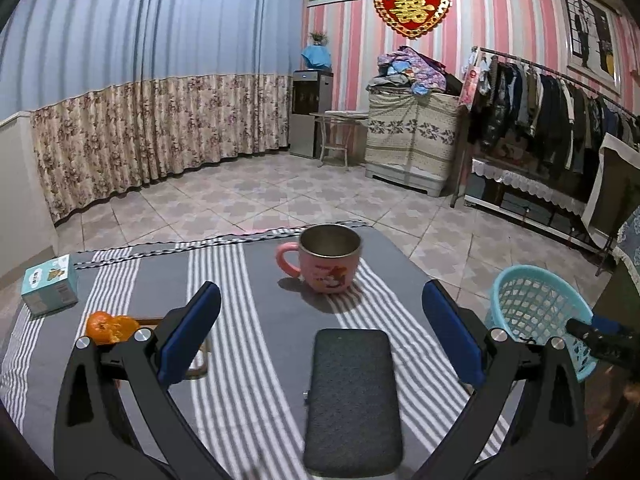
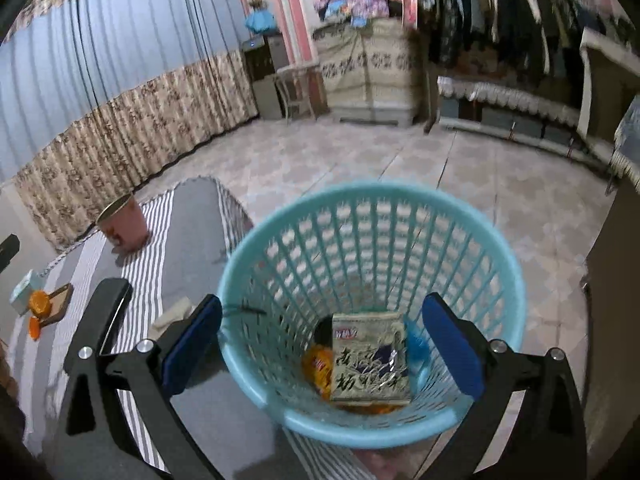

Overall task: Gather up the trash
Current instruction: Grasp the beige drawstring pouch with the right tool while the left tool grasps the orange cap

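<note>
Partly done — snack packet [image 2: 370, 356] already in the basket [image 2: 372, 196], orange peel [image 1: 109, 326] left on the table [image 1: 256, 360] — left gripper [image 1: 320, 334] and right gripper [image 2: 320, 340] both spread, empty.

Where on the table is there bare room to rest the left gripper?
Bare cloth runs between the mug and the dark pouch, and from the box across to the mug. The near-left corner is crowded: orange peel on a tray.
</note>
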{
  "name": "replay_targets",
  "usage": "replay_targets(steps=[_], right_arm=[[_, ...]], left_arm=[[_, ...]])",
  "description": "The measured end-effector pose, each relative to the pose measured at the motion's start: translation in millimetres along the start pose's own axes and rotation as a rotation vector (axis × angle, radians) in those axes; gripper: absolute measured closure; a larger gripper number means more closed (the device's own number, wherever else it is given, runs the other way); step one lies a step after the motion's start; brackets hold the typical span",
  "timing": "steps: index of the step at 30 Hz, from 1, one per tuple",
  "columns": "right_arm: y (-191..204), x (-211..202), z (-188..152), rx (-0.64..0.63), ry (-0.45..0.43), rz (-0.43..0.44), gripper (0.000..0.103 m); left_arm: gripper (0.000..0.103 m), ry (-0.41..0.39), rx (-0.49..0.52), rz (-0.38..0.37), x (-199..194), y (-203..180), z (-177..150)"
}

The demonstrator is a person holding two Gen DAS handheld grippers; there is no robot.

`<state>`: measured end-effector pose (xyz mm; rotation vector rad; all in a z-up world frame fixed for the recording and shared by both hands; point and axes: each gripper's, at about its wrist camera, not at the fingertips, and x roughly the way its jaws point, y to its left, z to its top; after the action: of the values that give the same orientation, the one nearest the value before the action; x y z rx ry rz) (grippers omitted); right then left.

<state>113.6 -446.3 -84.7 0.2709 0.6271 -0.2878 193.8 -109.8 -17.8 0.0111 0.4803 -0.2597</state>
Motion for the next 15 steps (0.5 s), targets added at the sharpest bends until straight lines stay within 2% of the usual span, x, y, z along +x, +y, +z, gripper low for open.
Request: replay_targets(steps=[7, 15], right_arm=[[27.4, -10.1, 7.8, -0.08, -0.068, -0.074, 0.005], [58.4, -10.3, 4.1, -0.113, -0.083, -0.096, 0.005]], left_arm=[[0.006, 0.007, 0.015, 0.051, -2.3, 31.4, -5.0], [0.006, 0.039, 0.01, 0.101, 0.1, 79.7, -19.0]])
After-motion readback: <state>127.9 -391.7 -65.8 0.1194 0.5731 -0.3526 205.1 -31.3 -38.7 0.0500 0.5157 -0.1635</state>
